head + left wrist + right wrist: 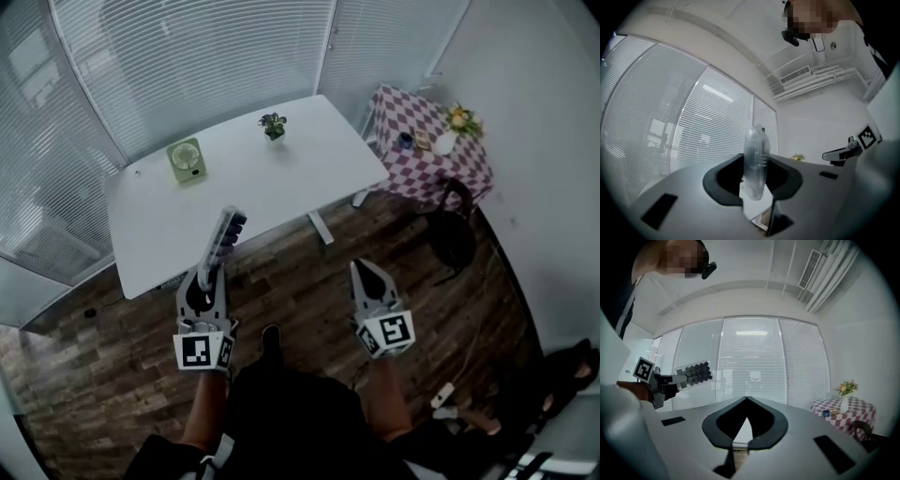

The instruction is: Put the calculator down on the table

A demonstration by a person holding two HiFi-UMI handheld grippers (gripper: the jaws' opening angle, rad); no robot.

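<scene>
My left gripper [208, 274] is shut on a slim pale calculator [223, 240] with dark round keys, held on edge and sticking out forward over the near edge of the white table [281, 178]. In the left gripper view the calculator [756, 161] stands upright between the jaws, seen edge-on. My right gripper [364, 270] is shut and empty above the wooden floor, short of the table. From the right gripper view the calculator's keys [694, 373] and the left gripper [658, 385] show at the left, with the right gripper's own tips [746, 399] meeting.
On the table stand a green fan [187, 157] at the back left and a small potted plant [273, 125] at the back. A checkered side table [433, 150] with flowers stands at the right, a dark bag [452, 236] beside it. Blinds cover the windows behind.
</scene>
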